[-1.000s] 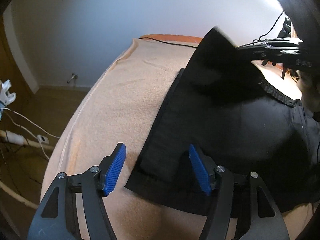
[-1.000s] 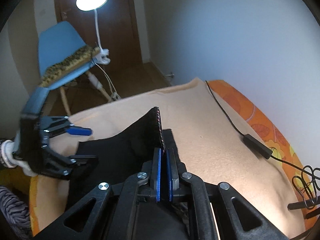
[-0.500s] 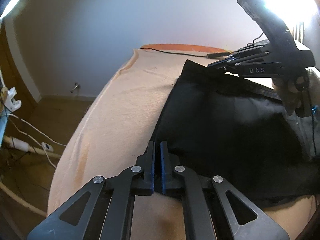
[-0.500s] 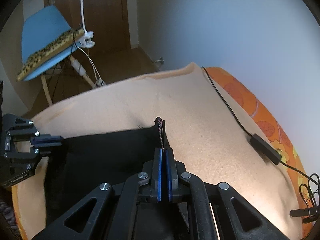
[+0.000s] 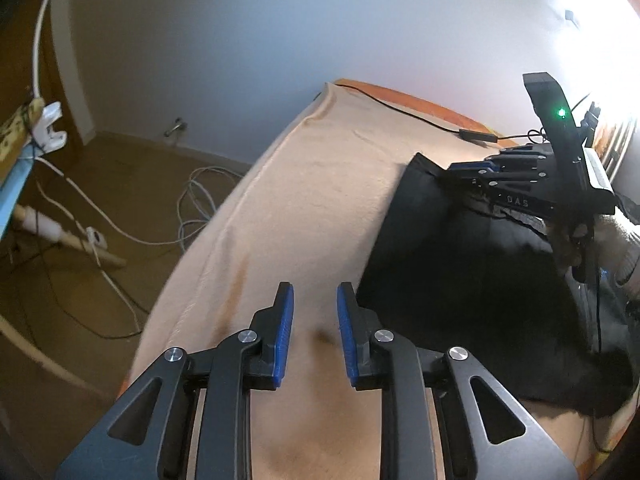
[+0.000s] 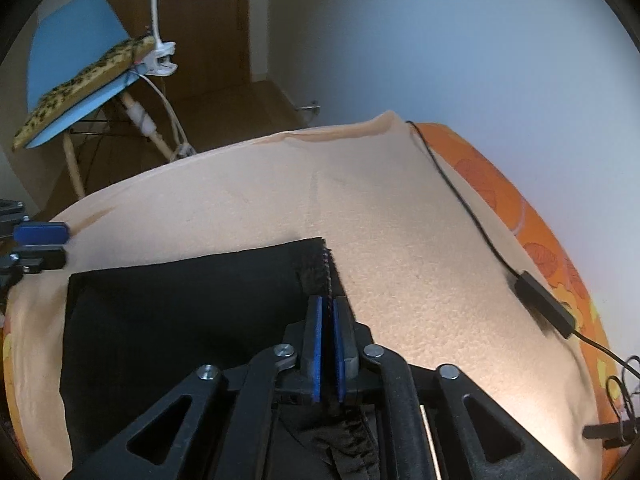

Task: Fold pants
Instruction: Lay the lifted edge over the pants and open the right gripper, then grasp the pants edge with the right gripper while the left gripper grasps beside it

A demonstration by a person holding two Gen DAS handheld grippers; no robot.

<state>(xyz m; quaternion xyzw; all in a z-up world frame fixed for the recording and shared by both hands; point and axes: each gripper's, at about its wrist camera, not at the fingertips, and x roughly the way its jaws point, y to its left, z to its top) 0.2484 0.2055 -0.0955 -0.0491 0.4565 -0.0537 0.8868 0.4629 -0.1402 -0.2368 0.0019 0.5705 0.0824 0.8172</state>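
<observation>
A: Obs: L gripper [image 5: 314,300] now has its fingers parted w/ nothing between them, over bare blanket [image 5: 304,184], just beside the near edge of the pants [image 5: 460,288]. Half a sec ago it was clamped on that edge, so it let go.

B: R side?

A: R gripper [image 6: 328,304] fingers still pressed together on the far corner of the pants [image 6: 192,312], ribbed hem [image 6: 318,270] poking out past the tips. Corner now sits low on the blanket; 1 s ago it was lifted high.

B: So fold laid down?

A: Judgement: yes, one fold looks placed. Pants lie flat as a dark rectangle on the peach blanket, edges fairly straight in R wrist view. Inner layers can't be seen, so alignment underneath unknown.

B: Next?

A: Prob. R releases too, then smooth or take the next fold. Risk: pulling R away while still pinched drags the corner and skews the edge.

B: Clutter?

A: Black cable w/ adapter [image 6: 544,304] on blanket, well apart from the pants. Blue chair [image 6: 72,76] on the floor beyond.
</observation>
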